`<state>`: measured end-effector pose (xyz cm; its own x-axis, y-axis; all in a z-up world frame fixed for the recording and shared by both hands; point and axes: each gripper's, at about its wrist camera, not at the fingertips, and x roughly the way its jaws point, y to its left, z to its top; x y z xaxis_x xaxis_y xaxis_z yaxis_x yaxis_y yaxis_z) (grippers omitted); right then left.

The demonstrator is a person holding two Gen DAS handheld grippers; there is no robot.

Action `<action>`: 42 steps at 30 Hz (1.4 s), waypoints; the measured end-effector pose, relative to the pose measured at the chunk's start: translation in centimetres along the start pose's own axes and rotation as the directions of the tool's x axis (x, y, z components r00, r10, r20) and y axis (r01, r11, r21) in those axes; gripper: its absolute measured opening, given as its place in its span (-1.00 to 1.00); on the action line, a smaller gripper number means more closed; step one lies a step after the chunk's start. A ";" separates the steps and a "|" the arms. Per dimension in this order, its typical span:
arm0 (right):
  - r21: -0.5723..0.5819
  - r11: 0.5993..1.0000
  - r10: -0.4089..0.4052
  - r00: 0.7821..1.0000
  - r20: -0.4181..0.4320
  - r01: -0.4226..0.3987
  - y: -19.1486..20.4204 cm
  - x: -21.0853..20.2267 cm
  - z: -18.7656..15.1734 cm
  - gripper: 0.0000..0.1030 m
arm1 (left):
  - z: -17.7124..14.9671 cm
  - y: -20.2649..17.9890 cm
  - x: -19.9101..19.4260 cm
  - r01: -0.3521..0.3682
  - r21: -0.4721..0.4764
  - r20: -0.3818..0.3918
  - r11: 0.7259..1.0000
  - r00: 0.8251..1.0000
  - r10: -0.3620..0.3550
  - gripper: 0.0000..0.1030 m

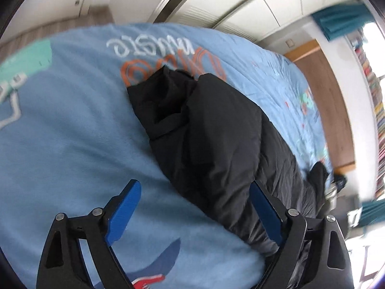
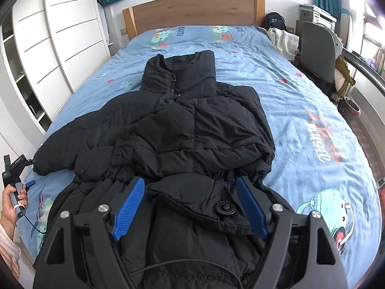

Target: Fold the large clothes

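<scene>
Right claw point(image 2: 190, 207) agape over black jacket point(image 2: 192, 125) – left claw point(image 1: 195, 207) likewise

The bed point(image 2: 312, 110) has a wooden headboard point(image 2: 192, 12) and a light blue sheet point(image 2: 300, 91) with cartoon prints and letters. A black puffer jacket point(image 2: 192, 130) lies along the middle of the sheet, collar toward the headboard, one sleeve reaching the left edge.
</scene>
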<state>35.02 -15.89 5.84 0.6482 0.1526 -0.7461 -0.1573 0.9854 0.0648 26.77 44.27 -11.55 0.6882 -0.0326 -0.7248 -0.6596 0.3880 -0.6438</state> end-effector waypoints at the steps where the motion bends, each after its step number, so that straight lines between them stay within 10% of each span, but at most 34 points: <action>1: 0.000 1.000 -0.004 1.000 0.000 0.004 0.0 0.1 0.0 0.52 | 0.2 0.2 0.4 0.013 -0.020 -0.005 1.000 1.000 -0.013 0.68; 6: -0.007 1.000 -0.016 1.000 -0.005 0.016 0.1 0.3 0.1 0.52 | 1.1 1.9 2.1 0.118 -0.183 -0.010 0.976 0.993 -0.122 0.51; 12: -0.007 1.000 -0.029 1.000 -0.007 0.029 -0.6 0.2 -0.2 0.52 | 1.5 1.7 2.3 0.199 -0.243 0.008 0.949 0.979 -0.203 -0.47; 16: -0.002 0.999 -0.037 0.999 0.003 0.037 -1.3 -0.5 -0.3 0.52 | 1.9 -0.3 1.0 0.204 -0.179 0.028 0.962 0.979 -0.203 -0.74; 29: 0.034 0.999 -0.039 0.997 0.074 0.036 -4.2 -5.7 -1.2 0.52 | 1.6 -11.0 -5.1 0.282 0.128 0.035 0.951 0.957 -0.288 -0.85; 42: 0.082 0.996 -0.044 0.985 0.169 0.031 -8.0 -12.5 -3.8 0.52 | -7.8 -27.2 -8.1 0.352 0.450 -0.088 0.821 0.932 -0.352 -0.86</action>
<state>25.32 -26.03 12.14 0.7708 0.1193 -0.6257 -0.0755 0.9925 0.0963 36.80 26.77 9.88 0.8470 -0.2478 -0.4703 -0.1629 0.7211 -0.6734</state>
